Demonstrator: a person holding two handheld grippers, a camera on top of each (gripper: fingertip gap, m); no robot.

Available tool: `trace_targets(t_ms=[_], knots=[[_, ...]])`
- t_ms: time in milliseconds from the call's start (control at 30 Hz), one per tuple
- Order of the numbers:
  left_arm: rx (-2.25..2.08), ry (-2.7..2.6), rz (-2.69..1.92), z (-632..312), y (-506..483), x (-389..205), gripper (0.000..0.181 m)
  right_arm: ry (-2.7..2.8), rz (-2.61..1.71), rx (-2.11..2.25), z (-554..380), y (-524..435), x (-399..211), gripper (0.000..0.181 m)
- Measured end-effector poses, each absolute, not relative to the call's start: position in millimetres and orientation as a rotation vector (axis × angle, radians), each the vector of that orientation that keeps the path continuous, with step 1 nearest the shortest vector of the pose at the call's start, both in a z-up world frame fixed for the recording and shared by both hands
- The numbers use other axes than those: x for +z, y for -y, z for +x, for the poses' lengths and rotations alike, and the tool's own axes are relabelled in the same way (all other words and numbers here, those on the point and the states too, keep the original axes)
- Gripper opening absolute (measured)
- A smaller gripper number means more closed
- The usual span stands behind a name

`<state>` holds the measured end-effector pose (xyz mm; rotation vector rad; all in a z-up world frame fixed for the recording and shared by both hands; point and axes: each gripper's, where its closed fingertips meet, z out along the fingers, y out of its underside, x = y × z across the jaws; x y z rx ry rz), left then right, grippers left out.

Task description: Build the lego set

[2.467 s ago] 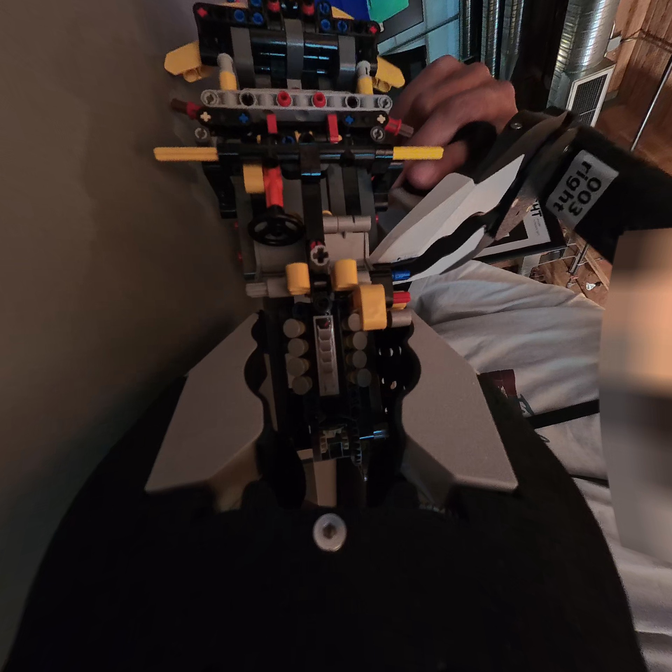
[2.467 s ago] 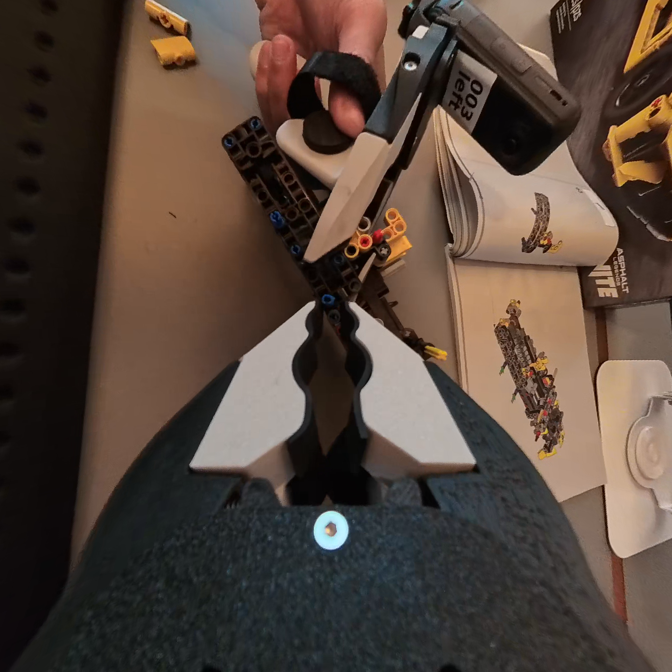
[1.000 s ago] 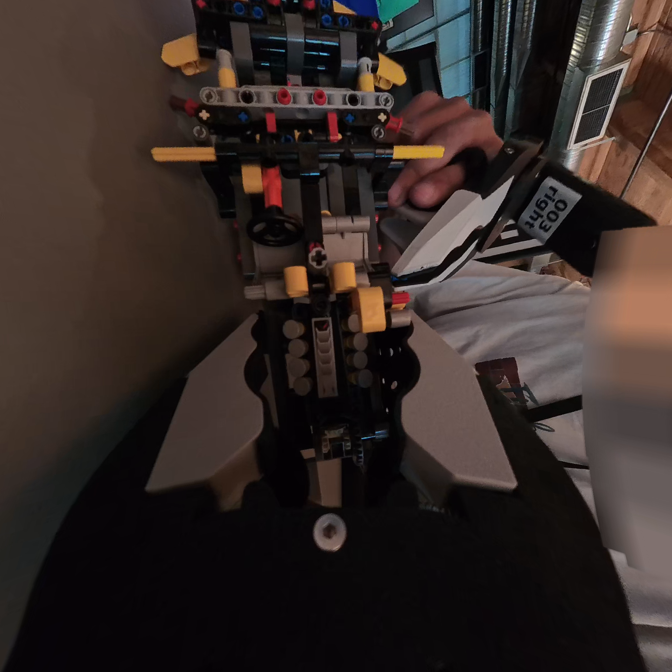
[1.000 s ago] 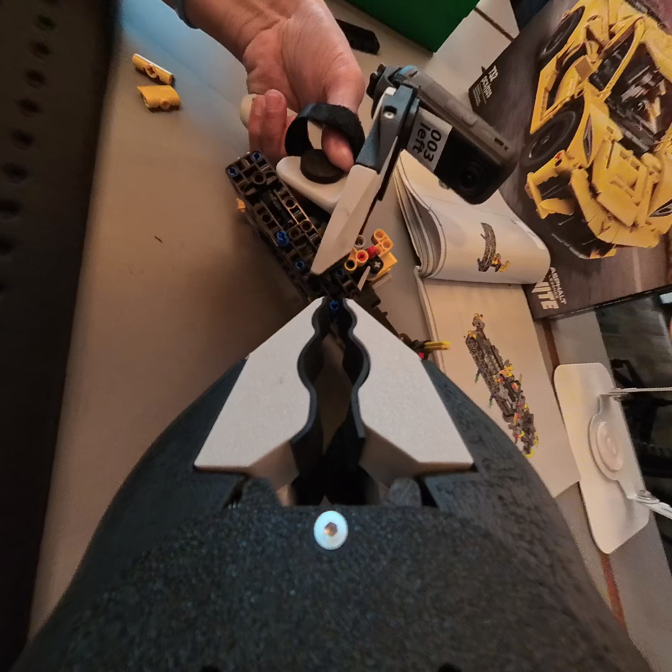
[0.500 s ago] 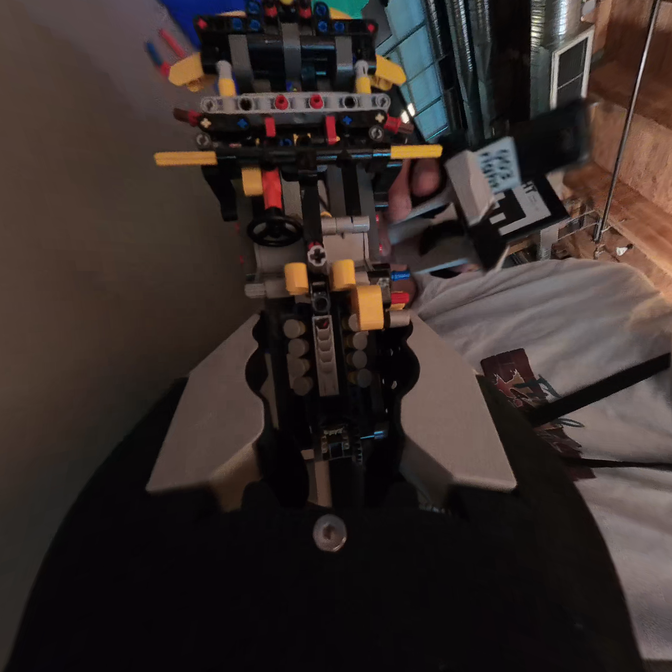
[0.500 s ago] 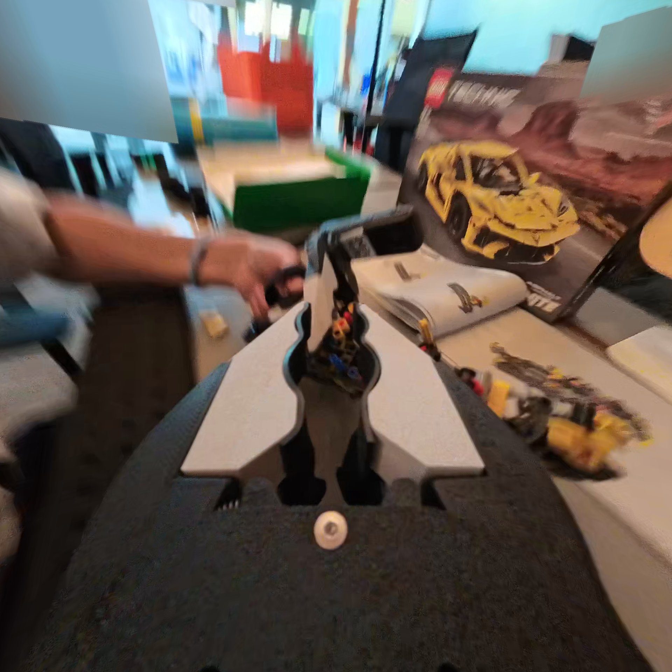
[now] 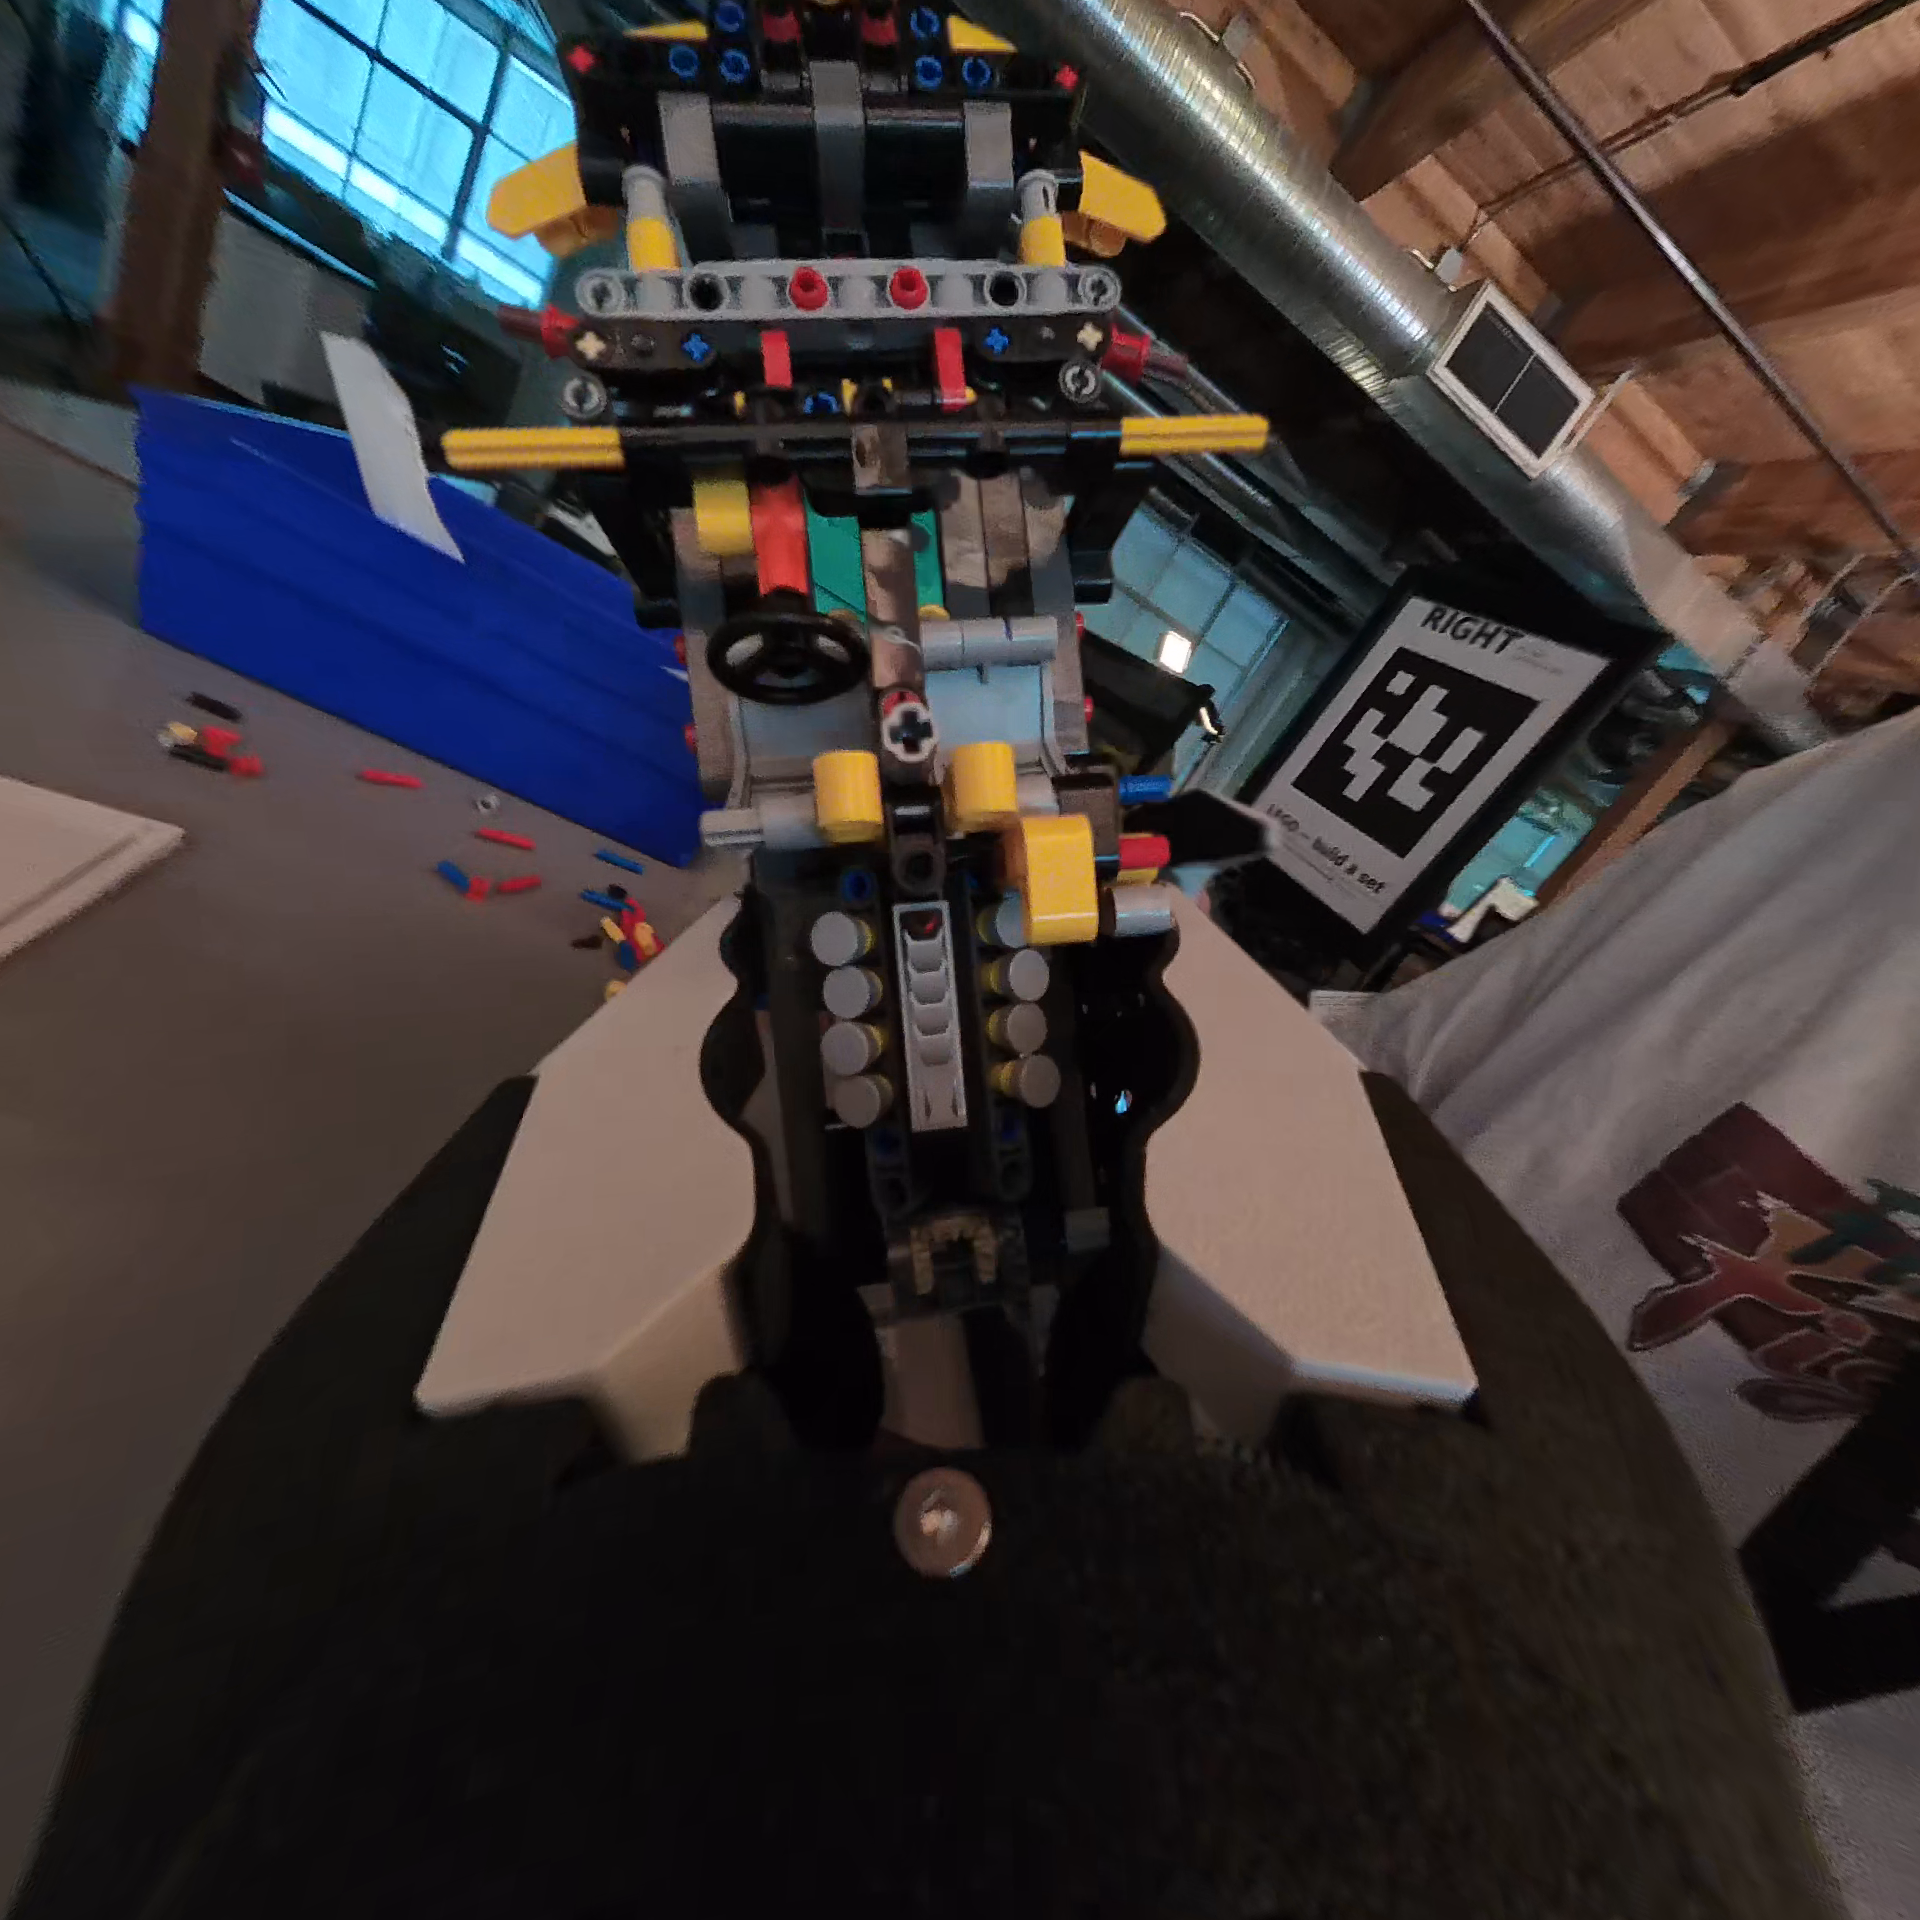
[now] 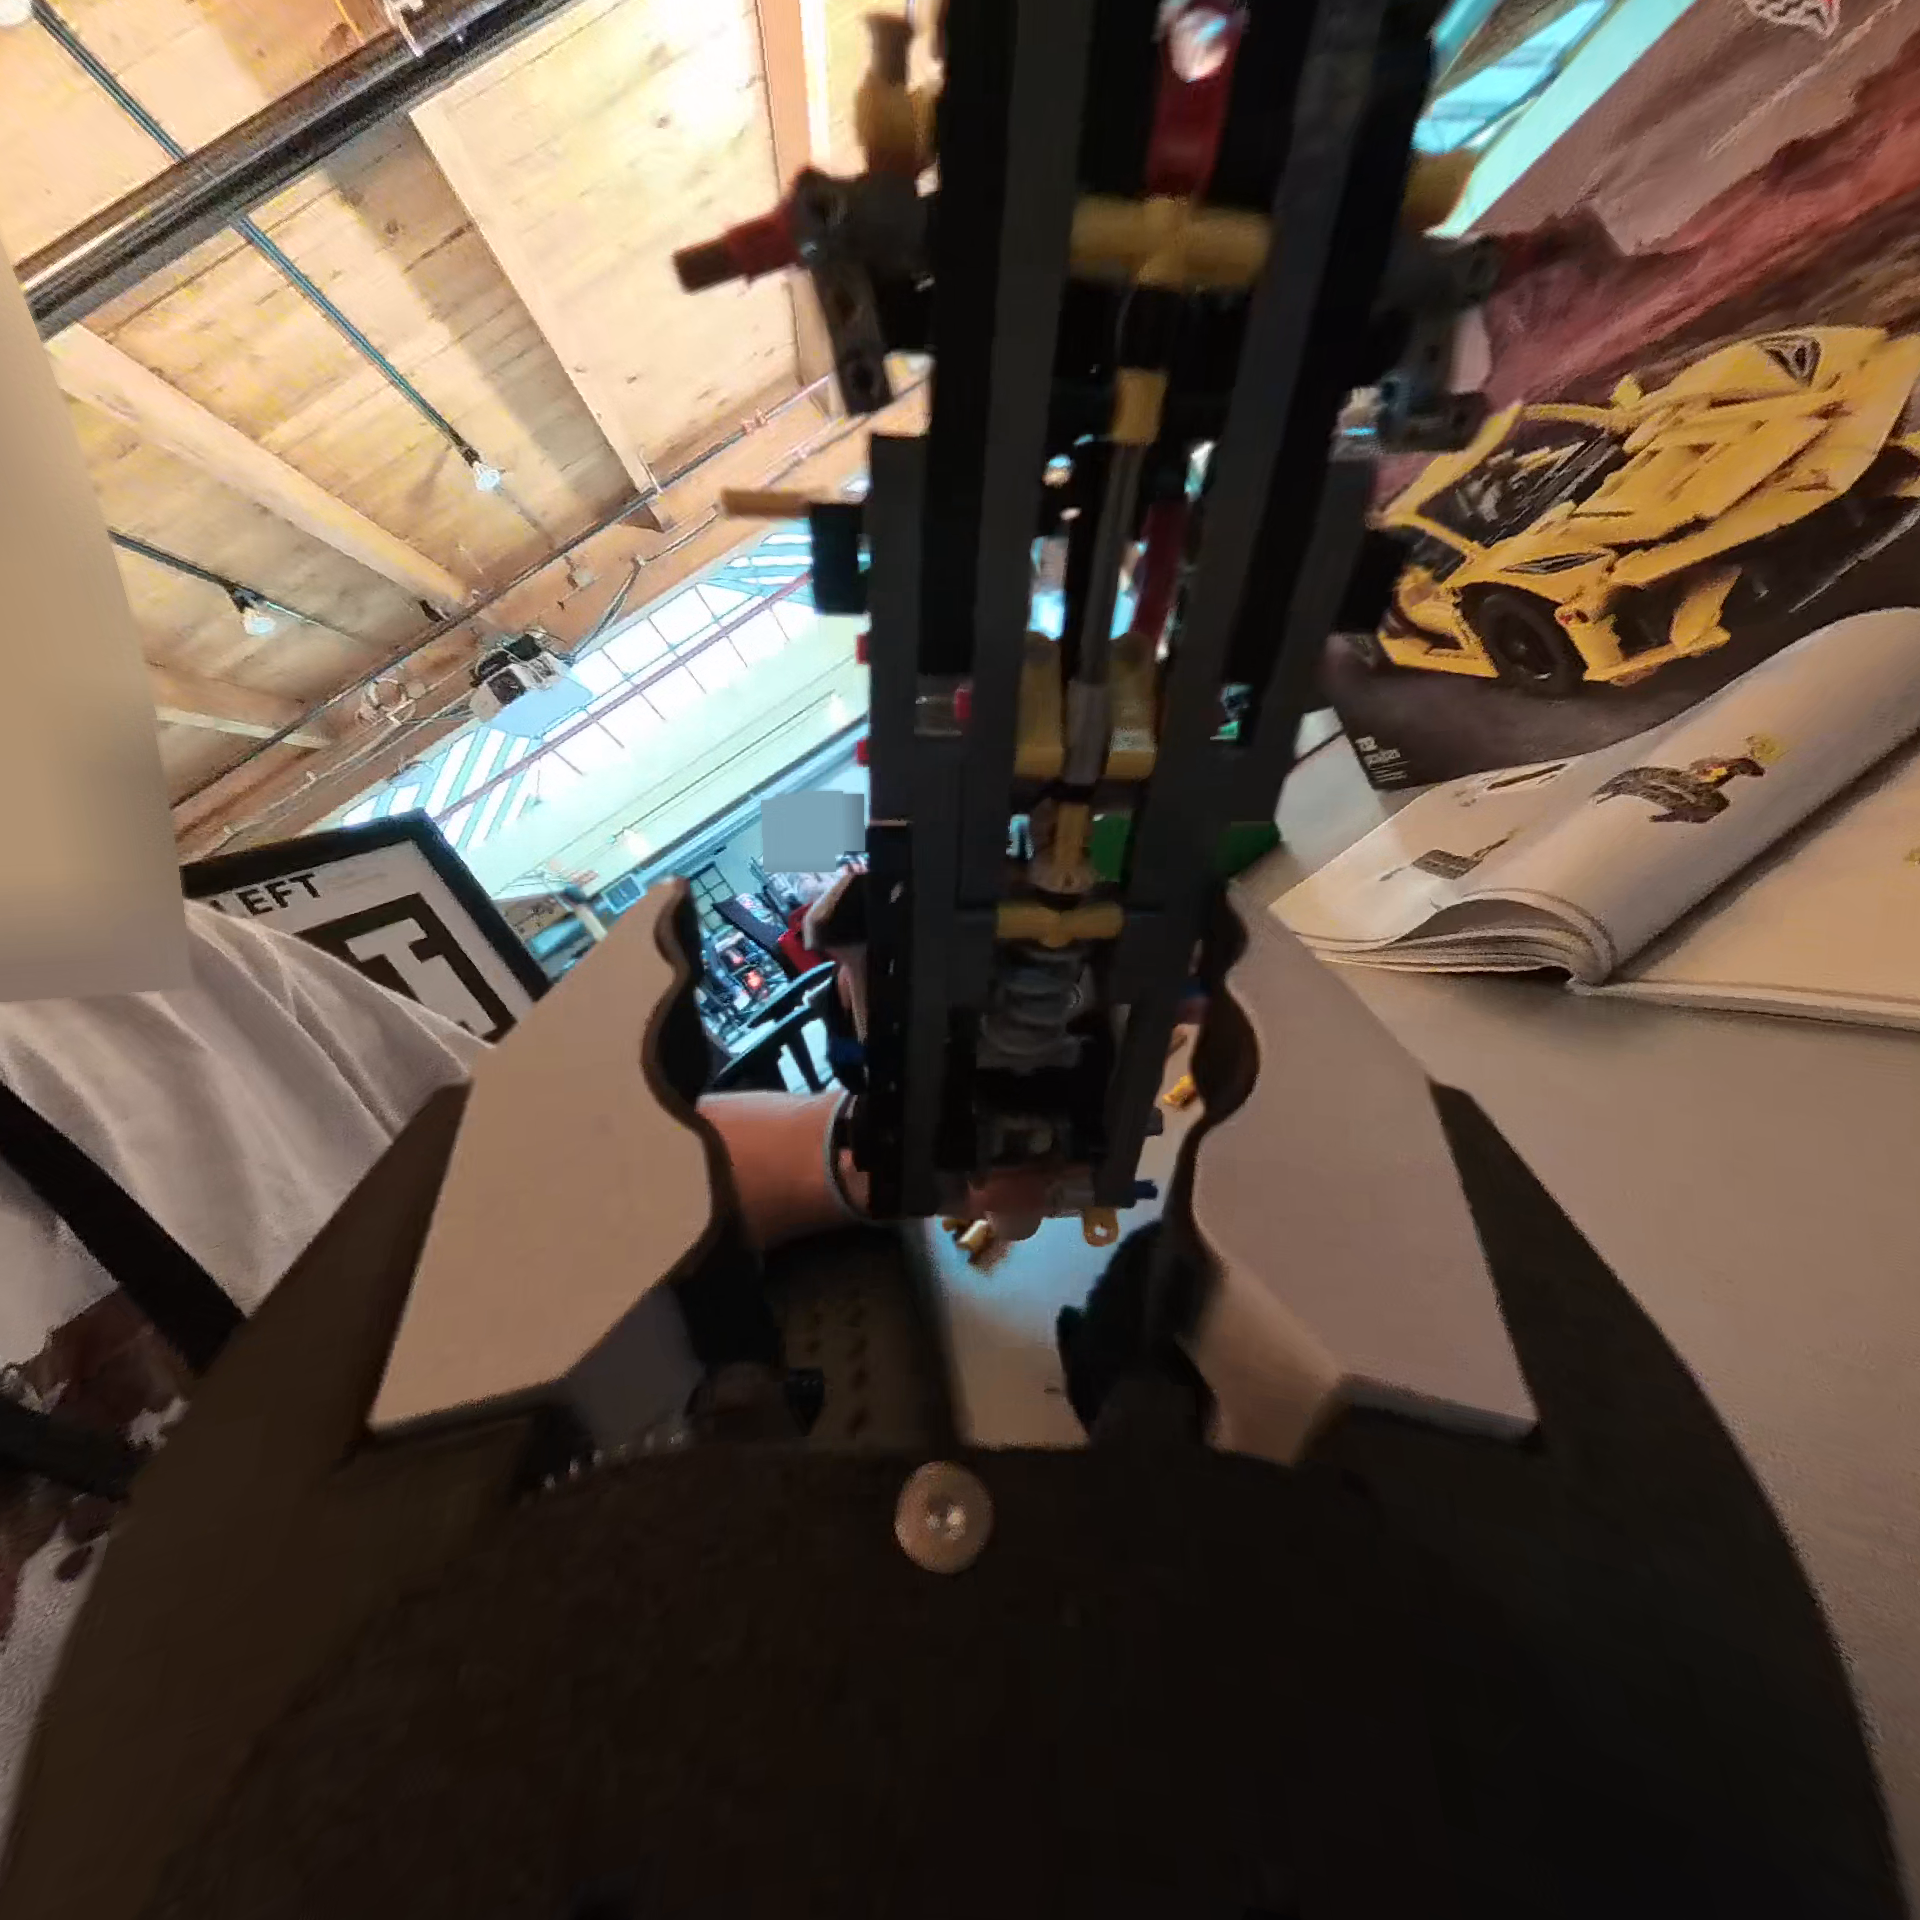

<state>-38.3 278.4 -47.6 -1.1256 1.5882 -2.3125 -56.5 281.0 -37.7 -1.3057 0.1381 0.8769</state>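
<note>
The lego chassis (image 7: pixel 862 727) is now raised off the worktop (image 7: pixel 260 1039) and pointed toward the ceiling. The right gripper (image 8: pixel 951 1039), earlier nearly closed at its side, is now opened wide, its jaws set around the chassis underside.

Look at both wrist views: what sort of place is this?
Probably a converted industrial loft or workshop used as a recording space: bare wooden ceiling beams, a ribbed silver ventilation duct and large gridded windows show it, with framed black-and-white marker boards standing by.
</note>
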Motion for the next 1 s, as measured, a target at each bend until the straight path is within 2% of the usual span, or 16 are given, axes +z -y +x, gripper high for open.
trace_targets(t_ms=[100,167,267,433,667,1000], knots=[[-2.236,-1.572,-1.109,-38,-280,-45,0.074,-0.135,-1.311,0.925,-51,-283,-37,0.078],[-2.137,-1.551,-1.118,-34,-285,-48,0.074,-0.108,-1.306,0.906,-49,-279,-35,0.053],[-2.093,-1.579,-1.101,-34,-286,-52,0.074,-0.075,-1.269,0.894,-52,-273,-32,0.038],[-2.083,-1.566,-1.062,-36,-283,-47,0.074,-0.066,-1.219,1.005,-54,-269,-28,0.038],[-1.972,-1.566,-1.026,-36,-283,-45,0.074,-0.002,-1.175,0.863,-55,-269,-27,0.037],[-1.859,-1.621,-0.916,-42,-277,-47,0.074,0.035,-1.175,0.936,-62,-265,-27,0.038]])
